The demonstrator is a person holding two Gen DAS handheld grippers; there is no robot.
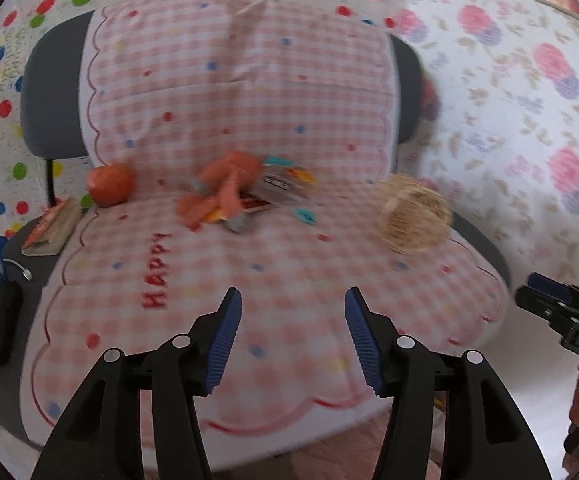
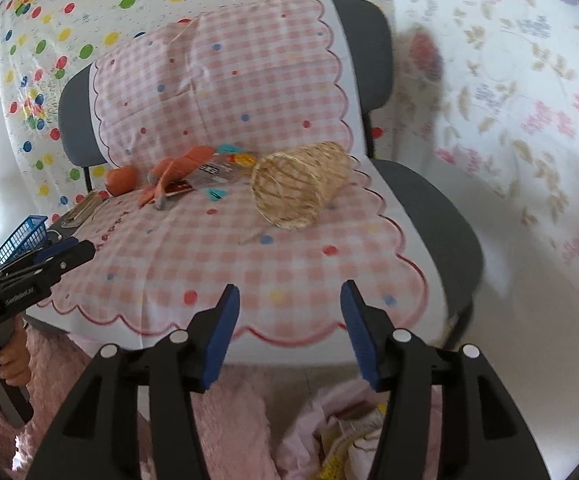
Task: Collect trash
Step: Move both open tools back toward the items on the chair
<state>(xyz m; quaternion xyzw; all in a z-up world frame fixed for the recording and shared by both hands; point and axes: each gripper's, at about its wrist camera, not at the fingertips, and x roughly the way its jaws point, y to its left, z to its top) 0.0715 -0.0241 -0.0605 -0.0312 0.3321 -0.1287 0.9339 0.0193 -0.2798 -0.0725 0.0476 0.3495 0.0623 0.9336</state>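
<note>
left gripper point(image 1: 293, 340): fingers apart, empty (blurred) | wrappers point(image 1: 245, 192) on chair cloth point(image 1: 289, 264)

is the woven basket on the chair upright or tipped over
Tipped over: the woven basket lies on its side on the checked cloth, its open mouth facing the camera.

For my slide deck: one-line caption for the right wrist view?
Open right gripper faces a chair holding a wicker basket and wrappers.
</note>
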